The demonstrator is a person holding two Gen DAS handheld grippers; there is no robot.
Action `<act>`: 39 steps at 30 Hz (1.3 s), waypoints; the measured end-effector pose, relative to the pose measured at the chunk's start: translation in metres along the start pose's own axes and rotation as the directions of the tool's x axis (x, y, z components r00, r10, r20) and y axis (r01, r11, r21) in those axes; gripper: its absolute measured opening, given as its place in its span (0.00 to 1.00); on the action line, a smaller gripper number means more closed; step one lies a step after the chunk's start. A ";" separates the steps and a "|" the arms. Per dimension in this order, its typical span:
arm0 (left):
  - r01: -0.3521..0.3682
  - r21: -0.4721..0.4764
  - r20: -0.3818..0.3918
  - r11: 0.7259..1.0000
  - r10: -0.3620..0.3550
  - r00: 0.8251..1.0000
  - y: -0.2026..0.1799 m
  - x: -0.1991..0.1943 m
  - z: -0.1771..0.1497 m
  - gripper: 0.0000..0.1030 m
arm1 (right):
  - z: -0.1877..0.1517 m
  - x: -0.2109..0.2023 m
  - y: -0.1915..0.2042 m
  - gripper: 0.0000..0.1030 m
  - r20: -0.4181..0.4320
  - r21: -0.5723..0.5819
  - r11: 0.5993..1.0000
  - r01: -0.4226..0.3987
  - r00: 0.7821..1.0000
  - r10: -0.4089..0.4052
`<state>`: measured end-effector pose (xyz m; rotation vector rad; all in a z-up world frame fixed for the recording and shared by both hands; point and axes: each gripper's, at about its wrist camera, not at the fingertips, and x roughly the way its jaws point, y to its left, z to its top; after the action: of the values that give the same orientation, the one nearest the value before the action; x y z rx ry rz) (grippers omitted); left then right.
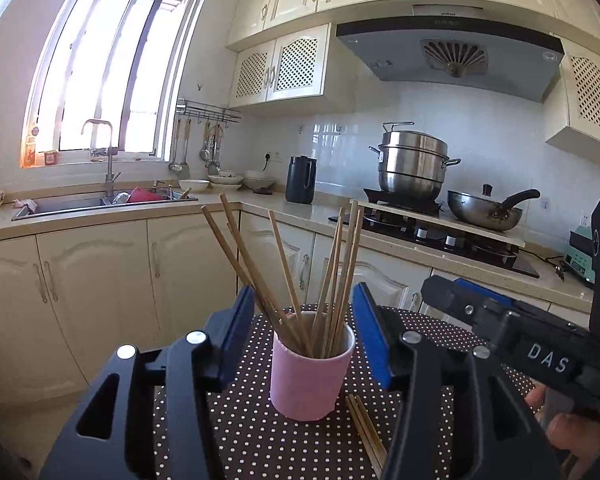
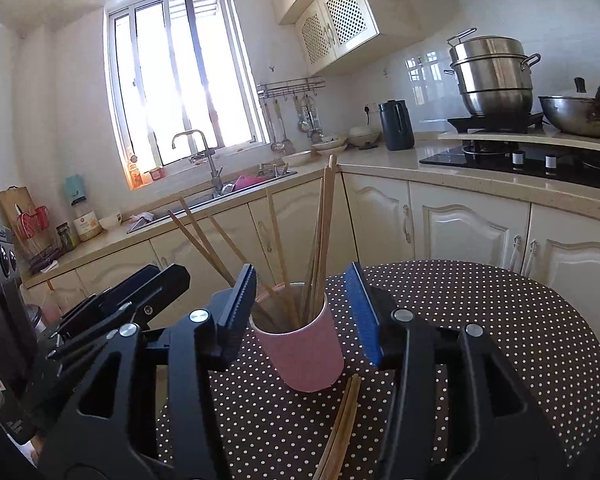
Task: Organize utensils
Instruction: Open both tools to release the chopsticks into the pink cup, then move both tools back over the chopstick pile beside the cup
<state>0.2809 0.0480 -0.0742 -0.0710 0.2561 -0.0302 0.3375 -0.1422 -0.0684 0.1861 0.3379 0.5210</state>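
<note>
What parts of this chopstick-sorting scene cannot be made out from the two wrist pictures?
- Loose chopsticks: near ends run off the bottom edge, both views.
- Pink cup interior: hidden by its wall, both views.
- Left hand-held gripper, left wrist view: the hand holding it is out of frame.

A home kitchen. Ahead of the left gripper a cream L-shaped counter runs under a barred window, with a steel sink and tap holding unwashed dishes. Ladles hang from a wall rack, bowls sit in the corner beside a dark kettle. Further right, a stacked steamer pot and a wok stand on a gas hob beneath a range hood. Cream cupboards with lattice doors line the tiled wall.
</note>
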 end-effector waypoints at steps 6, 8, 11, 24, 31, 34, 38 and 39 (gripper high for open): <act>-0.007 0.060 -0.015 0.998 0.008 1.000 -0.018 -0.032 -0.003 0.56 | -0.002 -0.037 0.011 0.47 0.013 -0.026 1.000 0.014 1.000 -0.014; 0.001 0.061 -0.022 0.998 0.000 1.000 -0.023 -0.043 -0.004 0.57 | -0.004 -0.048 0.013 0.48 0.013 -0.035 0.999 0.024 1.000 -0.023; 0.009 0.081 -0.041 0.997 -0.006 0.999 -0.031 -0.053 -0.008 0.59 | -0.008 -0.062 0.013 0.50 -0.001 -0.045 0.998 0.036 0.999 -0.036; 0.038 0.132 -0.233 0.991 -0.007 0.972 -0.048 -0.051 -0.033 0.60 | -0.034 -0.076 0.004 0.51 -0.147 -0.007 0.998 0.067 0.987 -0.067; 0.045 0.123 -0.358 0.991 0.002 0.934 -0.046 -0.028 -0.051 0.60 | -0.049 -0.065 -0.008 0.53 -0.227 0.011 0.996 0.083 0.971 -0.079; 0.045 0.104 -0.403 0.994 0.001 0.915 -0.042 -0.019 -0.058 0.60 | -0.056 -0.058 -0.017 0.53 -0.257 0.026 0.995 0.093 0.963 -0.083; 0.048 0.075 -0.465 0.996 -0.008 0.885 -0.037 -0.005 -0.067 0.60 | -0.063 -0.051 -0.028 0.53 -0.283 0.046 0.993 0.106 0.955 -0.089; 0.049 0.069 -0.482 0.996 -0.010 0.876 -0.036 -0.001 -0.069 0.60 | -0.065 -0.049 -0.030 0.53 -0.292 0.047 0.993 0.110 0.952 -0.092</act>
<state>0.2616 0.0072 -0.1382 0.0139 0.7559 -0.0889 0.2877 -0.1871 -0.1231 0.1523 0.6474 0.4365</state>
